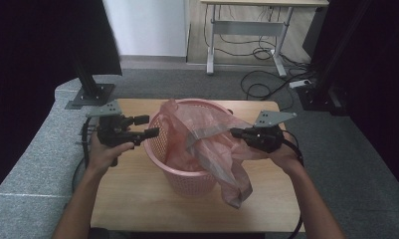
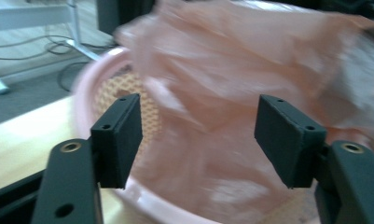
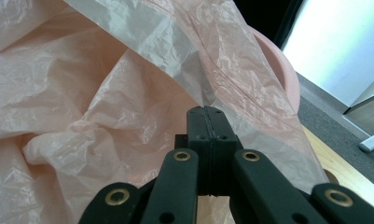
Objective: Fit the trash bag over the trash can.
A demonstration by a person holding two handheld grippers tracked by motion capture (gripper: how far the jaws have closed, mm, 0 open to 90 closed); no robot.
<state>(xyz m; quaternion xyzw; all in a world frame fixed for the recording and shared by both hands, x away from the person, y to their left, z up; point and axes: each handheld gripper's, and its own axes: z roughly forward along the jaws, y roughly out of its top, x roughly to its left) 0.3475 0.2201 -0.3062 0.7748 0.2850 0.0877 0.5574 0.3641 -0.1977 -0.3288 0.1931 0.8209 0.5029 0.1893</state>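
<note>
On the wooden table (image 1: 137,199), the pink basket (image 1: 159,144) stands between my tongs, its pink plastic bag (image 1: 212,149) draped over the rim. My right gripper (image 1: 235,132) pinches the bag's film tight. My left gripper (image 1: 149,127) gapes just beside the rim, holding nothing.

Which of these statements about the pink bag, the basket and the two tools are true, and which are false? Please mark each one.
1. The pink basket stands upright on the wooden table. True.
2. The left tool is shut on the plastic bag. False: its jaws stand apart, beside the basket rim, with nothing pinched.
3. The right tool is shut, with its jaws pressed together. True; whether a fold of the bag is pinched between them is unclear.
4. The whole bag lies inside the basket. False: part of it hangs over the near rim, down the outside.
5. The basket is blue. False: it is pink.
</note>
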